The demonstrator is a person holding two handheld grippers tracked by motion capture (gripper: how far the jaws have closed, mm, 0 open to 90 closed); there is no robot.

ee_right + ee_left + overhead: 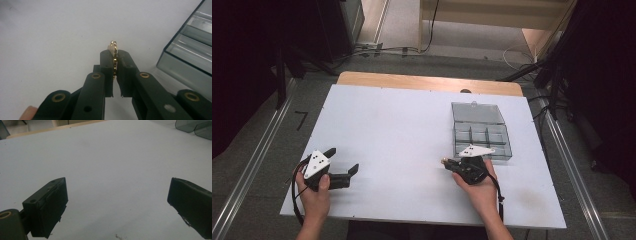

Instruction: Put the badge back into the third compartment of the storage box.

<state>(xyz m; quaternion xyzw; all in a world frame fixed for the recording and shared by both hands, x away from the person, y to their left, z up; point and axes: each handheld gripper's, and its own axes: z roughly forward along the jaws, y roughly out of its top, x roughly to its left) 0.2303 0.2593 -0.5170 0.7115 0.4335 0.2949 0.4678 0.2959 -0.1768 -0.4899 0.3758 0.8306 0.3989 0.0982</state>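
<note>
My right gripper (447, 162) is shut on a small gold-coloured piece with a beaded edge (113, 47), which pokes out past the jaw tips (115, 53). It hovers just off the near left corner of a clear grey compartment box (498, 156), whose wall stands at the right of the right gripper view (185, 65). My left gripper (344, 160) rests near the table's front left, its jaws wide open with nothing between them (117, 187). A hand holds each gripper.
The white table top (402, 125) lies bare between the two grippers. The box's lid (476, 112) lies open behind its compartments. A wooden edge (427, 82) runs along the far side, and cables lie on the floor beyond.
</note>
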